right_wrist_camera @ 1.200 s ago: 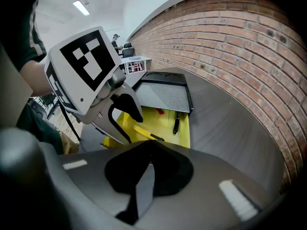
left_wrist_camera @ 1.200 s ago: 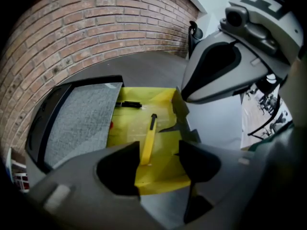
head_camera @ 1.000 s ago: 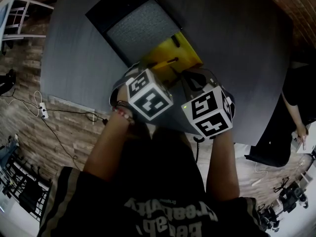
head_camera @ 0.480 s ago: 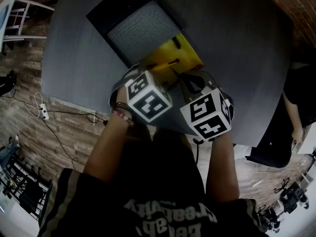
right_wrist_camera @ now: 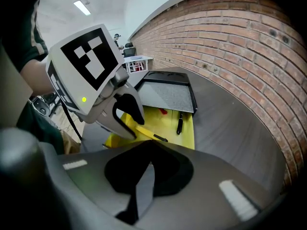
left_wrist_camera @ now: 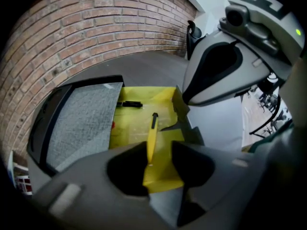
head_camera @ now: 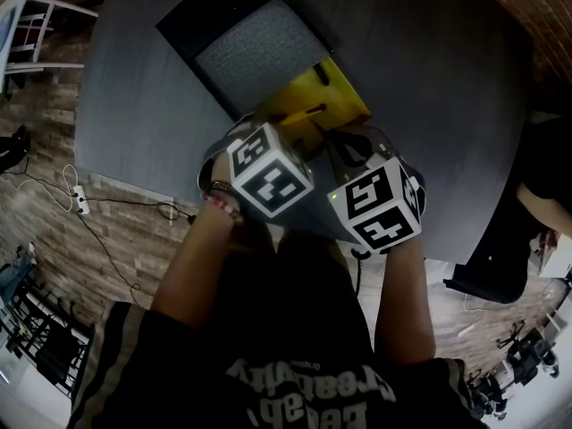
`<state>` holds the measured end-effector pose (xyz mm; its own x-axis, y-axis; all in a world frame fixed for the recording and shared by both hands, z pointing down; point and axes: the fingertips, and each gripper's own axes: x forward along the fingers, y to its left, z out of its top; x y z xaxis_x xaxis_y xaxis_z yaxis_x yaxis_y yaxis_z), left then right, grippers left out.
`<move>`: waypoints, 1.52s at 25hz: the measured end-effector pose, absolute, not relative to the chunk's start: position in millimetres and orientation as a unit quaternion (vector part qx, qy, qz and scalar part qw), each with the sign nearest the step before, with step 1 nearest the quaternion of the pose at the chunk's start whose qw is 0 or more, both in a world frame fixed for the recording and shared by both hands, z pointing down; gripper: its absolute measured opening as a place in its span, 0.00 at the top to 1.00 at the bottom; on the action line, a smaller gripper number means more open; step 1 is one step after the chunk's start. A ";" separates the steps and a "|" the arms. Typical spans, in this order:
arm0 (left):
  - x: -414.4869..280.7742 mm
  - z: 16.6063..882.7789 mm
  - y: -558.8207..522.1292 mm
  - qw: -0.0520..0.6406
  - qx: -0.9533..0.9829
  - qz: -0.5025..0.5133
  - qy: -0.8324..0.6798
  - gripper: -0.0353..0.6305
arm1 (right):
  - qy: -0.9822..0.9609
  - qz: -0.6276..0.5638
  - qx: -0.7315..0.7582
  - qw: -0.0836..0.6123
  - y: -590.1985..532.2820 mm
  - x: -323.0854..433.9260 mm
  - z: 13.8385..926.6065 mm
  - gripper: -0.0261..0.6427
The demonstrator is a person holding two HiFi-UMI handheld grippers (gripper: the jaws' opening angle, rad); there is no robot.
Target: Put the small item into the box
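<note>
An open yellow box (head_camera: 338,104) lies on the dark grey table, its black lid with grey foam (head_camera: 255,52) folded back behind it. In the left gripper view a yellow pen with a black tip (left_wrist_camera: 151,135) runs from between the jaws out over the yellow box (left_wrist_camera: 139,123). My left gripper (left_wrist_camera: 160,150) has just been closing. The pen rests against one jaw, with a gap to the other. A black pen (left_wrist_camera: 129,104) and a small red piece (right_wrist_camera: 163,111) lie inside the box. My right gripper (right_wrist_camera: 151,145) hangs beside the left, shut with nothing visible in it.
The table's near edge (head_camera: 134,181) runs just under my hands, with a brick-patterned floor and cables (head_camera: 76,199) to the left. A person in black (head_camera: 541,186) stands past the table's right side. Chairs (head_camera: 40,25) stand at the far left.
Both grippers stay where they were over the near end of the yellow box. The person at the right edge has shifted an arm.
</note>
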<state>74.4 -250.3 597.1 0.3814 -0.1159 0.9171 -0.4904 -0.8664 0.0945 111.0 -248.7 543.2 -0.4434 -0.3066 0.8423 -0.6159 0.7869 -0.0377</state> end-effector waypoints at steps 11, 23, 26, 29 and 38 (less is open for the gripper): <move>65.1 597.2 -254.0 0.189 0.791 0.543 -0.208 0.94 | -0.836 0.183 0.269 0.442 -247.0 110.1 543.0 0.95; 61.1 565.9 -251.4 0.192 0.788 0.537 -0.233 0.94 | -0.833 0.187 0.282 0.437 -245.9 114.2 521.9 0.95; 58.9 554.4 -248.1 0.190 0.786 0.536 -0.243 0.94 | -0.833 0.180 0.277 0.444 -240.4 116.1 513.9 0.95; 58.0 542.5 -244.9 0.186 0.785 0.533 -0.254 0.94 | -0.837 0.168 0.279 0.440 -238.0 116.7 503.2 0.95; 62.3 507.6 -234.1 0.161 0.787 0.524 -0.281 0.94 | -0.841 0.172 0.300 0.415 -227.0 121.6 475.4 0.95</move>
<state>62.3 -234.1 507.6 0.2922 -0.2743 0.9162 -0.6121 -0.7897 -0.0412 121.6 -227.0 475.4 -0.4750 -0.3625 0.8018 -0.6480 0.7605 -0.0401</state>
